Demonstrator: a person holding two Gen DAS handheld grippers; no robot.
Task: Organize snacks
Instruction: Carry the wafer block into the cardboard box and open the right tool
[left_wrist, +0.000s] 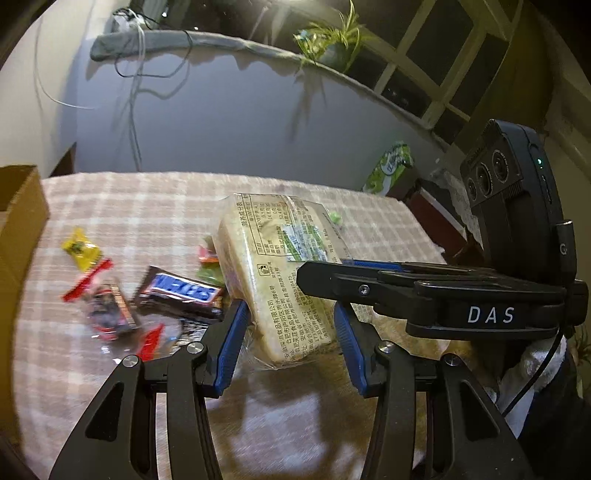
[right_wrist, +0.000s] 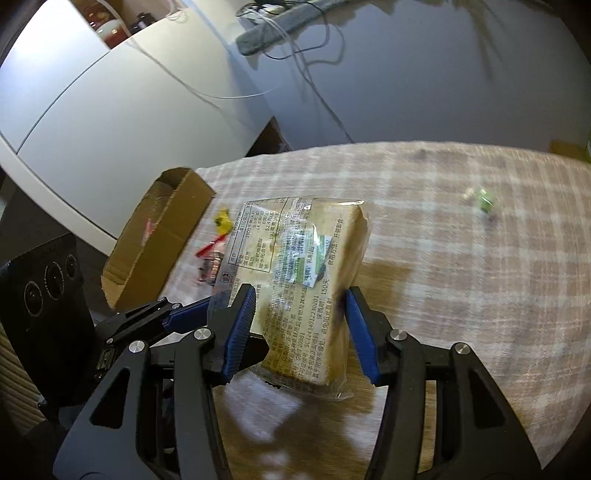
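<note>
A clear-wrapped pale biscuit block with Chinese print (left_wrist: 280, 273) (right_wrist: 306, 280) is held above the checked tablecloth. My left gripper (left_wrist: 291, 325) and my right gripper (right_wrist: 301, 314) both close on its lower part, one from each side. A Snickers bar (left_wrist: 183, 293), a yellow candy (left_wrist: 79, 247), a red-ended dark wrapper (left_wrist: 107, 310) and orange-green sweets (left_wrist: 207, 260) lie to the left on the cloth. An open cardboard box (right_wrist: 159, 236) (left_wrist: 18, 221) stands at the table's left edge.
A small green candy (right_wrist: 485, 201) lies alone on the right part of the checked tablecloth (right_wrist: 461, 258). A green snack bag (left_wrist: 391, 168) stands beyond the table's far right corner. A white cabinet (right_wrist: 110, 110) and a wall with hanging cables lie behind.
</note>
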